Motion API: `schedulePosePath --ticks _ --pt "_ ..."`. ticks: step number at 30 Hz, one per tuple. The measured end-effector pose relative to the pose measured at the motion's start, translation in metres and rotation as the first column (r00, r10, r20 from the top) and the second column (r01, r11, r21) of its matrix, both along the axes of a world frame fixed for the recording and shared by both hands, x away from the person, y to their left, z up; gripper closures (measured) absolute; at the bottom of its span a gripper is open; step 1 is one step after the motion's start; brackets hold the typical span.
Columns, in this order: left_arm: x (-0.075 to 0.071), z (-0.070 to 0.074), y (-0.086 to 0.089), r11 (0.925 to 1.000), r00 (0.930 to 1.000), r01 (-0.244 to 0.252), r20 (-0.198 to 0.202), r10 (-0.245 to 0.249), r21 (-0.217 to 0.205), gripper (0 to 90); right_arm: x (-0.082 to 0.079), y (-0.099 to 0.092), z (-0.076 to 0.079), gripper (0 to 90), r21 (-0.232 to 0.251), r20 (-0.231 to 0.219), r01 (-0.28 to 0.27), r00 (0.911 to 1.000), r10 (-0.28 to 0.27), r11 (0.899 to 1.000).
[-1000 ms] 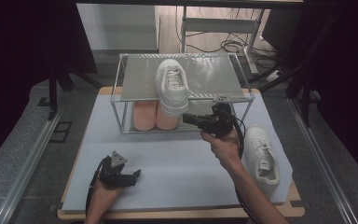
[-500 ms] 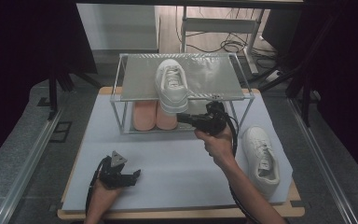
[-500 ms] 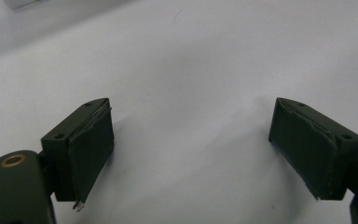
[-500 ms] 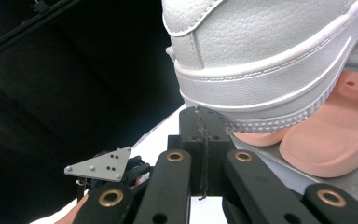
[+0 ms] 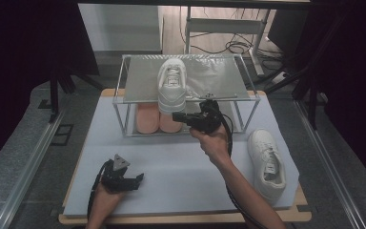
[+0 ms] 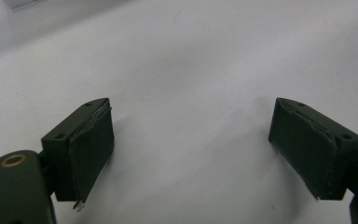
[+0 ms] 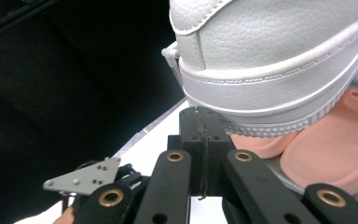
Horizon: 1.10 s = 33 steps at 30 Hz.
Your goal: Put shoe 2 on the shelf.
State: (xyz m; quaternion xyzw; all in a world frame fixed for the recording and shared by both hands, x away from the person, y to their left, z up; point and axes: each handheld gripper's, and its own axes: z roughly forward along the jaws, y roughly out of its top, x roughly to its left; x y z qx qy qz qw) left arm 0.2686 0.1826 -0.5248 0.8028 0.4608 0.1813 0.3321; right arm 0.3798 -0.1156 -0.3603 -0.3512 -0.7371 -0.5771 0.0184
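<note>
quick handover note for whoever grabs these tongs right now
Right tongs: shut, nothing between them, tips at the heel of the white sneaker on the rack; the right gripper view shows them just under its sole edge.
Left tongs: open, empty, low over the white mat near the front left.
Things: that sneaker sits on the top shelf of the clear rack, heel overhanging the front edge. A pair of pink slippers lies on the level below. The second white sneaker lies on the mat at right.
Done: one sneaker shelved.
Left: probably nudge it further in, then shelve the second.
</note>
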Motion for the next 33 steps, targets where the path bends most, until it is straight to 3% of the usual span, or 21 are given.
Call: schedulePosePath --ticks 19,30,33 --pt "0.0 0.0 0.0 1.0 1.0 0.0 0.003 0.0 -0.002 14.4 0.027 0.021 -0.005 89.9 0.022 -0.053 0.005 0.9986 -0.004 1.0" --pt "0.0 0.0 0.0 1.0 1.0 0.001 0.003 -0.001 -0.001 14.6 0.026 0.021 -0.003 90.0 -0.008 -0.016 0.012 0.9998 -0.013 1.0" --pt "0.0 0.0 0.0 1.0 1.0 0.001 0.003 -0.001 -0.001 14.5 0.027 0.018 -0.003 90.0 -0.023 -0.005 0.043 0.999 -0.044 0.999"
